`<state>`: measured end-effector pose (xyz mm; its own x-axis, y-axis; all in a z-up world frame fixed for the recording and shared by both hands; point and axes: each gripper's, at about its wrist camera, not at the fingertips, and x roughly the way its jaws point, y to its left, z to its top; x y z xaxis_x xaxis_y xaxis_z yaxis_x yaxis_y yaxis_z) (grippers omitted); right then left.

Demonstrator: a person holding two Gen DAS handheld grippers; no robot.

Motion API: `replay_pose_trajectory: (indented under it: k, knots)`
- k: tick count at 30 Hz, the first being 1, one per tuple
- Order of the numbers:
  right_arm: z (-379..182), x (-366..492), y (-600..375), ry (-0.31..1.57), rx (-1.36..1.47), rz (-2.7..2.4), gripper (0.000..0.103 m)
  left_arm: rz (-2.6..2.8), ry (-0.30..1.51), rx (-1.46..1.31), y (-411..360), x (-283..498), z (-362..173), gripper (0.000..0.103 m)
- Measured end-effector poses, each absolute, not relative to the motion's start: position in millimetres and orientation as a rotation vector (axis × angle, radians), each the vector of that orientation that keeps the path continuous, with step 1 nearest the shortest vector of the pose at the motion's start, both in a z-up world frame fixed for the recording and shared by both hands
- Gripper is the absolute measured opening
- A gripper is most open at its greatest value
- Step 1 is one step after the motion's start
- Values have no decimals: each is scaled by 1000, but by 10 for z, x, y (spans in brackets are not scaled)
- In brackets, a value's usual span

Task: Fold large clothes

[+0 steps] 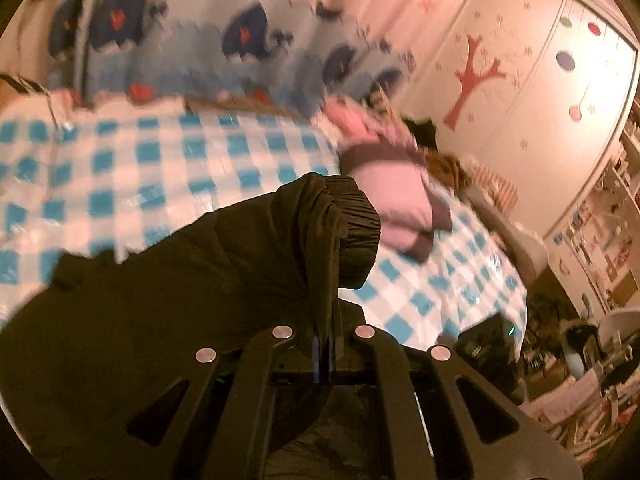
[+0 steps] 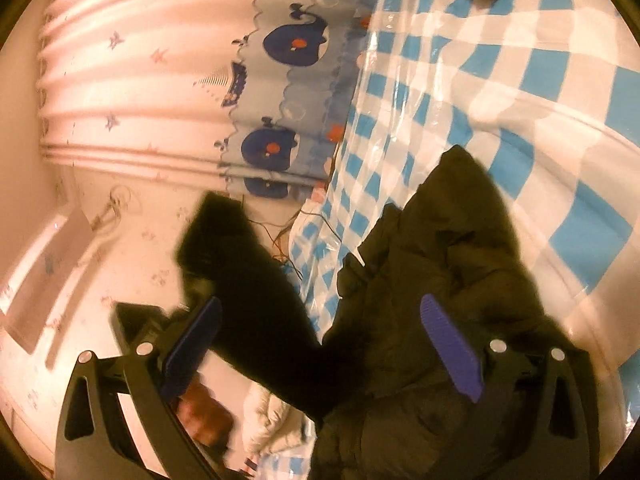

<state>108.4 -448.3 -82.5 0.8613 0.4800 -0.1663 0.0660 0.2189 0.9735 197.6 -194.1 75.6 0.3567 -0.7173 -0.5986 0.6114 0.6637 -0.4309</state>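
Lighting: warm, yellowish indoor light, moderately bright; source not visible. Glare: shiny streaks on the clear plastic over the checked bed cover (image 2: 460, 92). Dark jacket (image 1: 168, 300) nearly black, folds barely readable. Blur: strong motion smear in the left wrist view across the whale-print curtain (image 1: 224, 36) and far clothes; right wrist view sharper, near edges soft. Distortion: fisheye bending, black corners, straight wall lines curved.
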Motion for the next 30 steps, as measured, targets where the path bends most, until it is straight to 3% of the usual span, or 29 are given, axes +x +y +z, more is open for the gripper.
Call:
replay_pose_trajectory:
  k: [10, 13, 16, 20, 26, 30]
  knots:
    - [-934, 1102, -4570, 496, 1393, 299, 96, -898, 1043, -142, -2434, 2001, -562, 2]
    - [-966, 1111, -4573, 502, 1401, 297, 95, -864, 1098, -113, -2515, 2007, -853, 6]
    - [-929, 1124, -4564, 506, 1368, 287, 95, -839, 1118, -70, -2551, 1985, -958, 23]
    - [-785, 1182, -4475, 485, 1283, 329, 96, -834, 1029, 8, -2464, 1703, -627, 62]
    - [-449, 1514, -4041, 467, 1072, 472, 96, -879, 812, -57, -1760, 1206, 90, 88]
    - [-571, 1791, -3630, 586, 940, 502, 96, -663, 728, -72, -1049, 1312, 206, 89]
